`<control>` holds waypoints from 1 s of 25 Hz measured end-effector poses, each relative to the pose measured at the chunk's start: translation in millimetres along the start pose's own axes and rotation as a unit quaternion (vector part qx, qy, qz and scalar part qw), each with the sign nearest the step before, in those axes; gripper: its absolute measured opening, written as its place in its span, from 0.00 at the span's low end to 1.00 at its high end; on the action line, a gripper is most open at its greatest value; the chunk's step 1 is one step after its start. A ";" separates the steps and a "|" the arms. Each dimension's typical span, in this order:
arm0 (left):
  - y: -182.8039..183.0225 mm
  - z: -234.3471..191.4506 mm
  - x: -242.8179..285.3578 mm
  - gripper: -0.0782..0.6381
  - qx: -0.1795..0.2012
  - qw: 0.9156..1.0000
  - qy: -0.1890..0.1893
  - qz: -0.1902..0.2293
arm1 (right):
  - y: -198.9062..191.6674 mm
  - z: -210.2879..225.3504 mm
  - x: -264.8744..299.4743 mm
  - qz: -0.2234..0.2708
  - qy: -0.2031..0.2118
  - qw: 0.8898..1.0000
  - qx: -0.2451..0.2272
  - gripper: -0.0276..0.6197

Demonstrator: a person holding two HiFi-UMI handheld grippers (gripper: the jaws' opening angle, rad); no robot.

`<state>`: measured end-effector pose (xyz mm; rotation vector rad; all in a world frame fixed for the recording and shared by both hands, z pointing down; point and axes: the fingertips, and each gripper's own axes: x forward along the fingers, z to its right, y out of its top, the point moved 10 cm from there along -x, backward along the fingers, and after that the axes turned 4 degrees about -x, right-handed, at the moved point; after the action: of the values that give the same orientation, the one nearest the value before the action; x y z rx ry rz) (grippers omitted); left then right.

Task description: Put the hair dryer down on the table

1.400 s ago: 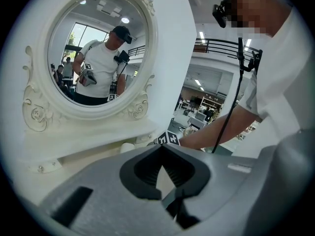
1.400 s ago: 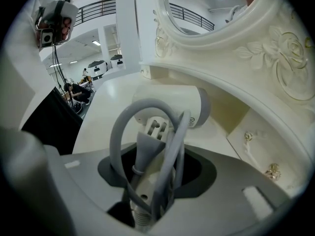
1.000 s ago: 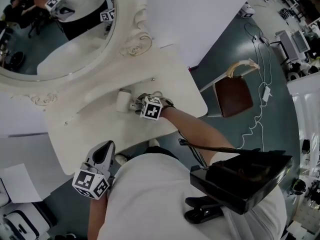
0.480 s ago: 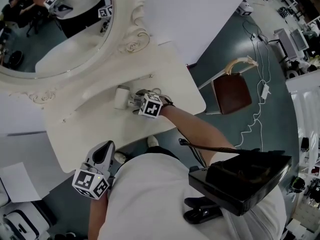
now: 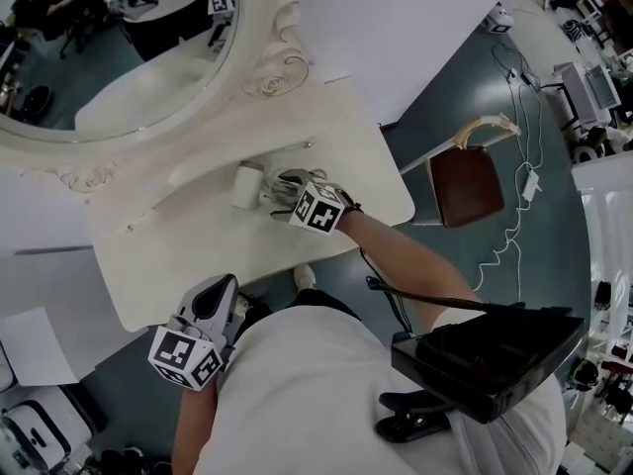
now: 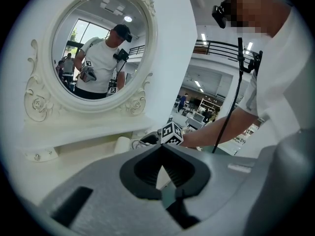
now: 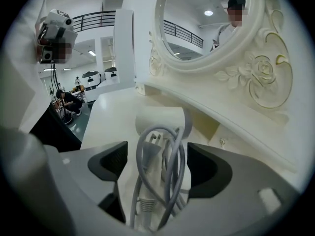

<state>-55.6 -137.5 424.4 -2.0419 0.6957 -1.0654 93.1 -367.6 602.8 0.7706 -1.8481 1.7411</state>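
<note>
The white hair dryer (image 5: 245, 186) lies on the white dressing table (image 5: 178, 255), below the oval mirror (image 5: 119, 57). Its grey cord (image 7: 157, 166) is looped along the handle. My right gripper (image 5: 284, 190) is at the handle end and its jaws are opening. In the right gripper view the handle and cord lie between the right gripper's (image 7: 158, 167) dark pads (image 7: 106, 163), with a gap on each side. My left gripper (image 5: 220, 290) is shut and empty, held off the table's front edge by my body. The left gripper (image 6: 162, 168) view shows the dryer (image 6: 123, 144) far ahead.
A carved shelf with a small knob (image 7: 222, 142) runs just behind the dryer. A brown chair (image 5: 463, 186) stands to the right of the table, with white cables (image 5: 514, 216) on the floor beyond. A black box (image 5: 485, 349) hangs at my chest.
The right gripper has drawn back a little from the hair dryer's body, which stays on the table. The left gripper has hardly moved.
</note>
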 end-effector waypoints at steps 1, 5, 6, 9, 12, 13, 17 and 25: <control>-1.5 0.0 0.1 0.11 -0.002 1.000 0.001 -0.003 | -0.4 1.3 -3.3 0.005 -0.004 1.000 0.002 0.63; -7.0 1.0 1.5 0.11 -0.008 1.000 0.004 -0.007 | 1.5 6.8 -18.9 0.029 -0.017 0.999 0.010 0.62; -7.8 1.5 1.7 0.11 -0.007 1.000 0.003 -0.008 | 3.7 7.6 -23.7 0.036 -0.021 0.999 0.011 0.61; -9.0 2.9 -0.2 0.11 -0.001 1.000 -0.001 -0.010 | 12.9 3.9 -39.3 0.062 -0.037 0.997 0.016 0.54; -10.9 5.6 -2.6 0.11 0.003 1.000 -0.011 -0.012 | 16.8 -10.1 -57.9 0.082 -0.060 0.994 0.028 0.43; -9.8 6.1 -3.3 0.11 0.008 1.000 -0.015 -0.012 | 17.3 -15.3 -63.8 0.085 -0.070 0.993 0.033 0.36; -4.1 8.2 -13.8 0.11 0.033 0.999 -0.035 -0.004 | 17.9 -43.7 -82.0 0.080 -0.105 0.989 0.066 0.07; -31.6 2.1 -69.8 0.11 0.027 0.998 -0.056 0.017 | 36.2 -140.4 -87.5 0.068 -0.073 0.985 0.140 0.04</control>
<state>-85.5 -67.4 416.5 -2.0201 0.6348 -0.9322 127.0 -220.2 526.7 0.9191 -1.8054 2.1146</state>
